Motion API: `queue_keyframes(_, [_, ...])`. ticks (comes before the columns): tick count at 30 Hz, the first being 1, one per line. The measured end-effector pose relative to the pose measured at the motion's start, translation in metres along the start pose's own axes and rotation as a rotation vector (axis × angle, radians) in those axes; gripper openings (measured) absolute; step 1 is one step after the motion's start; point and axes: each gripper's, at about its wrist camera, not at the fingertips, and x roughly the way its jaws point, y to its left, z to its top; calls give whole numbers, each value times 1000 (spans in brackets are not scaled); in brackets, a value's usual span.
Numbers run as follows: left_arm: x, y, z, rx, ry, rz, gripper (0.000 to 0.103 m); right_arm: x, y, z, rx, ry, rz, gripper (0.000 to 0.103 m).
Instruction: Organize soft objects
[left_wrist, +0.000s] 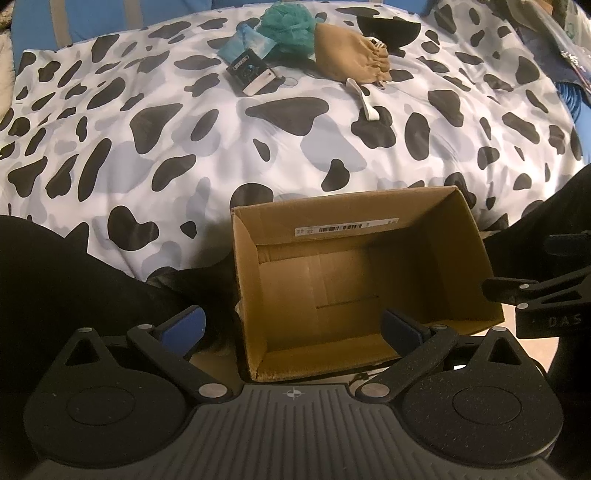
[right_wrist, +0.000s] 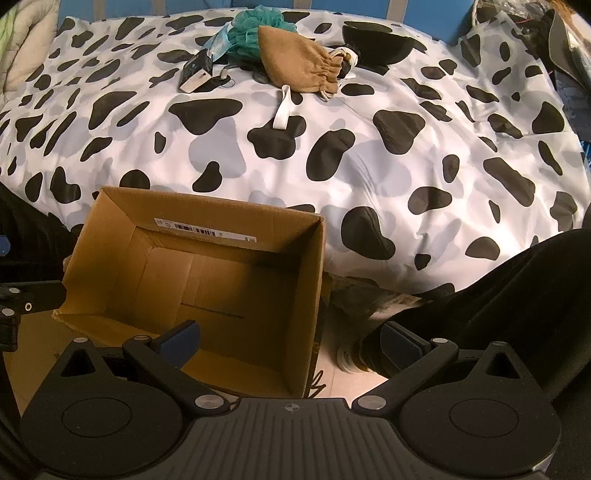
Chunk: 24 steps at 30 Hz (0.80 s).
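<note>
An empty cardboard box (left_wrist: 458, 236) (right_wrist: 110, 236) stands open at the near edge of a bed, with a barcode label on its far wall. At the far side of the bed lie a teal mesh sponge (left_wrist: 288, 26) (right_wrist: 247, 33), a tan drawstring pouch (left_wrist: 347, 55) (right_wrist: 295, 62), a small dark box (left_wrist: 251, 72) (right_wrist: 197, 72), a light blue packet (left_wrist: 243, 40), a white strap (left_wrist: 367, 101) (right_wrist: 282, 109) and a black bowl-shaped thing (left_wrist: 388, 27) (right_wrist: 376, 40). My left gripper (left_wrist: 295, 326) hangs open over the box's near left corner. My right gripper (right_wrist: 291, 338) is open above the box's right wall. Neither holds anything.
The bed carries a cow-print cover (left_wrist: 184, 147) (right_wrist: 406, 147). Black-clad legs of the person (left_wrist: 48, 280) (right_wrist: 498, 288) flank the box. The right gripper's body (left_wrist: 546, 295) shows at the left wrist view's right edge. Clutter (right_wrist: 535, 33) lies at the far right; a blue headboard (left_wrist: 92, 18) is behind.
</note>
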Motion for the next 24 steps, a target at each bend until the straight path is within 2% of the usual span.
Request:
queue_keyframes(2, [1, -1, 2, -3, 5, -13, 103, -1, 0, 0, -11, -11, -12, 103])
queue_keyframes(3, [1, -2, 2, -6, 4, -20, 103, 2, 2, 1, -27, 58, -47, 103])
queue_keyframes(4, [2, -3, 4, -5, 6, -20, 103, 3, 1, 0, -33, 63, -55, 103])
queue_keyframes(6, [5, -7, 5, 7, 16, -9, 103, 7, 1, -1, -47, 144, -92, 103])
queue_keyframes(9, [5, -10, 6, 3, 37, -26, 103, 6, -2, -1, -30, 155, -81, 103])
queue_keyframes(12, [2, -10, 6, -7, 26, -60, 103, 3, -1, 0, -8, 115, -52, 103])
queue_keyframes(16, [0, -2, 2, -49, 31, -70, 103, -1, -2, 1, 12, 92, -29, 103])
queue_keyframes(19, [-9, 0, 0, -73, -18, -111, 103, -7, -7, 4, 52, 78, 14, 103])
queue_keyframes(24, [-4, -5, -6, -51, -26, -97, 103, -12, -12, 6, 81, 26, 15, 103])
